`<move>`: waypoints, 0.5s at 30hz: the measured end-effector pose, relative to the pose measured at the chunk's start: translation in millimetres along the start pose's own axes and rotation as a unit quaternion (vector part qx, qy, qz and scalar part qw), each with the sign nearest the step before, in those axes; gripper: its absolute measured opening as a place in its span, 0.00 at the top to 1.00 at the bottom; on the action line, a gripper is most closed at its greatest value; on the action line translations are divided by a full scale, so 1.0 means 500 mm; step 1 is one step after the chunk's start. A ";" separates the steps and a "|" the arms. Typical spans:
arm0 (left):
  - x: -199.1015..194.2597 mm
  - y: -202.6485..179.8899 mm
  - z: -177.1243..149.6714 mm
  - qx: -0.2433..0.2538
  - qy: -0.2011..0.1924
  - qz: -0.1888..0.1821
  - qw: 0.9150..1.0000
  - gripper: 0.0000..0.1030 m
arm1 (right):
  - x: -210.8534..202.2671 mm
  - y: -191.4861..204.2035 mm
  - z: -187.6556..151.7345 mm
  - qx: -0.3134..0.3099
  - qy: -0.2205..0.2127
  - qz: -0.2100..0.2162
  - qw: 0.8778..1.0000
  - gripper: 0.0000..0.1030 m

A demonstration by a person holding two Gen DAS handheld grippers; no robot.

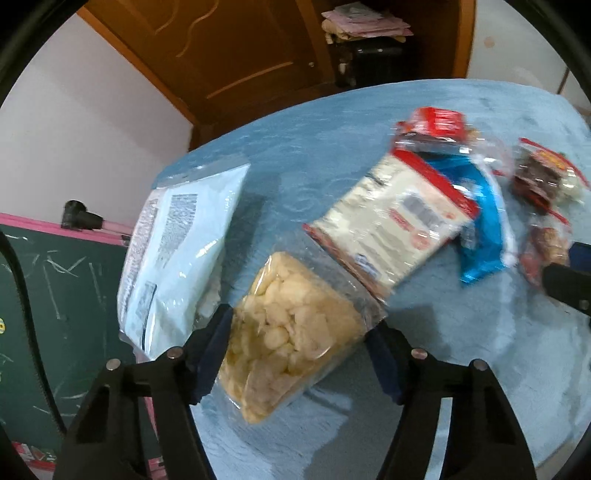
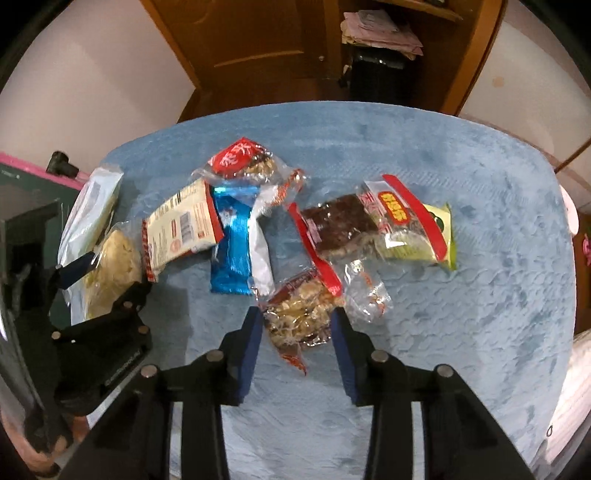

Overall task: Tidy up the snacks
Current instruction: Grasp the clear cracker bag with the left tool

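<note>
A clear bag of pale yellow chips [image 1: 291, 325] lies on the blue fluffy cover [image 1: 461, 350], and my left gripper [image 1: 303, 321] is shut on it, a pad pressing each side. Beside the bag lie a large white pouch [image 1: 177, 254], a cream packet with red edges [image 1: 391, 221] and a blue packet [image 1: 480, 229]. In the right wrist view my right gripper [image 2: 295, 314] is shut on a clear packet of nut brittle [image 2: 299, 321]. Behind that packet lie a dark brown bar packet [image 2: 340, 225], a green packet [image 2: 421, 236] and a red-topped packet [image 2: 240, 158].
A green chalkboard with a pink frame [image 1: 55, 295] stands off the cover's left edge. A wooden door [image 1: 221, 55] and a dark case topped with folded cloth [image 1: 365, 22] are at the back. Bare blue cover [image 2: 461, 314] lies to the right of the snacks.
</note>
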State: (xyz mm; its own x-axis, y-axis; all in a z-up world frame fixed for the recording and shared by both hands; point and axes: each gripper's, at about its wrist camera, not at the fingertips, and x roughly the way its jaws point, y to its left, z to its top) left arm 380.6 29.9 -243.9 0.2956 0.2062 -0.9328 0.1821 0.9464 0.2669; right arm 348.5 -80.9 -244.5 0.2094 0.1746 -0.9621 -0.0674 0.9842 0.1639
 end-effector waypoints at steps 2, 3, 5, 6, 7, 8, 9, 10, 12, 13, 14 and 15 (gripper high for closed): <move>-0.024 -0.006 -0.012 -0.001 -0.005 -0.025 1.000 0.35 | -0.005 -0.012 -0.009 -0.004 -0.004 0.005 1.000 0.63; -0.038 -0.010 -0.019 0.001 -0.010 -0.031 0.999 0.35 | -0.010 -0.020 -0.016 -0.002 -0.004 0.011 1.000 0.63; -0.069 -0.019 -0.034 0.010 -0.022 -0.031 0.999 0.36 | -0.025 -0.036 -0.031 0.004 -0.005 0.025 1.000 0.68; -0.087 -0.021 -0.042 0.013 -0.027 -0.033 0.999 0.36 | -0.031 -0.041 -0.037 0.003 -0.005 0.042 0.999 0.93; -0.107 -0.022 -0.049 0.014 -0.032 -0.039 0.999 0.36 | -0.044 -0.048 -0.045 0.004 -0.003 0.055 0.998 1.00; -0.121 -0.023 -0.055 0.014 -0.034 -0.043 0.998 0.36 | -0.061 -0.061 -0.054 0.010 -0.005 0.063 0.998 1.00; -0.142 -0.023 -0.063 0.015 -0.038 -0.048 0.998 0.36 | -0.073 -0.064 -0.061 0.011 -0.010 0.066 0.998 1.00; -0.166 -0.023 -0.072 0.016 -0.045 -0.053 0.997 0.36 | -0.091 -0.066 -0.070 0.006 -0.018 0.067 0.998 1.00; -0.208 -0.021 -0.087 0.018 -0.058 -0.058 0.996 0.36 | -0.123 -0.073 -0.088 0.003 -0.030 0.068 0.997 1.00; -0.230 -0.016 -0.096 0.020 -0.066 -0.061 0.996 0.36 | -0.136 -0.077 -0.097 0.001 -0.034 0.069 0.997 1.00; -0.249 -0.018 -0.103 0.020 -0.070 -0.063 0.995 0.36 | -0.153 -0.077 -0.106 -0.006 -0.039 0.069 0.997 1.00; -0.274 -0.017 -0.115 0.018 -0.076 -0.066 0.995 0.36 | -0.160 -0.078 -0.114 -0.009 -0.041 0.067 0.997 1.00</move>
State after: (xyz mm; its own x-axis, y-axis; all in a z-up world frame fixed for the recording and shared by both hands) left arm 284.6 7.9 -132.1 0.4043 0.0381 -0.9138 0.2613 0.9527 0.1554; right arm 278.6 -135.3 -186.2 0.2759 0.3077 -0.9106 -0.1185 0.9510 0.2855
